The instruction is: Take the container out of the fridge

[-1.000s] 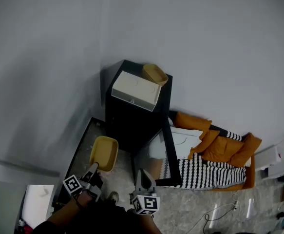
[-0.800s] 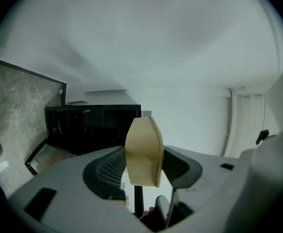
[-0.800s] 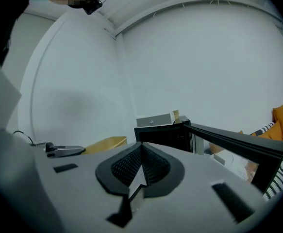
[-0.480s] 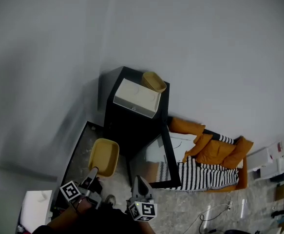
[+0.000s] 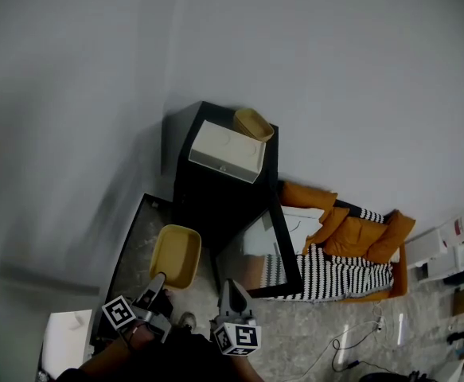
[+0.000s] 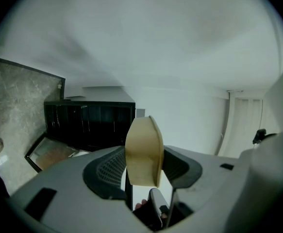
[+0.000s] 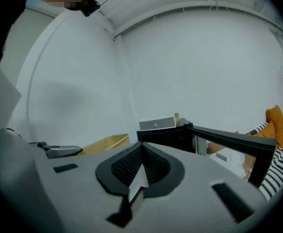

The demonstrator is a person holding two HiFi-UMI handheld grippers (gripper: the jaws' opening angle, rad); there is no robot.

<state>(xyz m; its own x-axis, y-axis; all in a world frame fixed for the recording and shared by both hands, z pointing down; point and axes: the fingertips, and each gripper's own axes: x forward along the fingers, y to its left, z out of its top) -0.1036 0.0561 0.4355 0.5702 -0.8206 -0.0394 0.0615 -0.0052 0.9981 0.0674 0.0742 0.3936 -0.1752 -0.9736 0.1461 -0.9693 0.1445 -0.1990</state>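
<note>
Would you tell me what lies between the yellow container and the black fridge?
Nothing stands there: the head view shows only a strip of speckled floor between the yellow container, clamped in the left gripper, and the black fridge.

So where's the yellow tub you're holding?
Head view, lower left: the yellow tub is pinched in the left tool, just outside the black fridge.

Open door narrows the approach
The open door (image 5: 286,249) of the fridge (image 5: 216,201) juts ahead of the right gripper (image 5: 230,285) (cushions (image 5: 359,235) just beyond); bare floor (image 5: 311,337) lies free nearer the person.
</note>
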